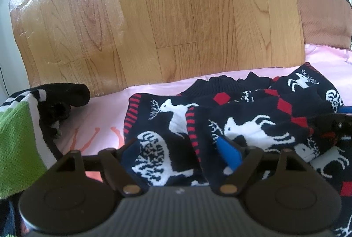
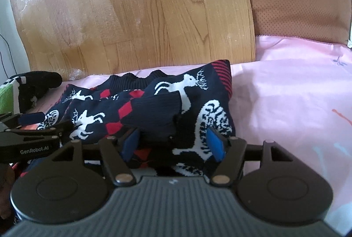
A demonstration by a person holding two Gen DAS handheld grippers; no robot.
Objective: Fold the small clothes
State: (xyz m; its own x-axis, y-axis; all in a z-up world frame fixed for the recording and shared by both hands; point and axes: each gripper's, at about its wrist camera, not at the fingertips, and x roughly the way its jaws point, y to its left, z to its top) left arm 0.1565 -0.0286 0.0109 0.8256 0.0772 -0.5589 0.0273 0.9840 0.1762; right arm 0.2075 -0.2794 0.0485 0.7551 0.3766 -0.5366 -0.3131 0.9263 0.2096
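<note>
A navy knitted sweater point(image 1: 237, 118) patterned with white reindeer and red diamonds is seen bunched on a pink sheet point(image 2: 292, 87), close to the sheet's far edge where it meets a wood-grain board point(image 1: 167, 12). The left gripper point(image 1: 182, 152) is held wide open, its blue pads point(image 1: 230, 152) spread to either side of a raised fold of the sweater; knit fabric is seen lying between the fingers, but the pads are not pressed together on it. The right gripper point(image 2: 175, 143) is likewise held wide open over the sweater's right half, with a dark hump of fabric and a white reindeer figure set between its blue pads point(image 2: 216, 144); whether either pad actually touches the knit cannot be told. In the right wrist view, the left gripper is seen at the left edge, low over the sweater's left part, its black frame marked "GenRobot.AI". The sweater's ribbed collar point(image 2: 132, 79) is turned toward the board, and a red-striped cuff point(image 2: 223, 74) is raised at the garment's far right corner. Toward the sheet's left edge, a black garment point(image 1: 63, 98) with white stripes is lying beside a green mesh fabric point(image 1: 17, 144), well apart from the sweater. A brown perforated cushion point(image 2: 294, 1) is stood against the wall beyond the sheet's far right corner.
</note>
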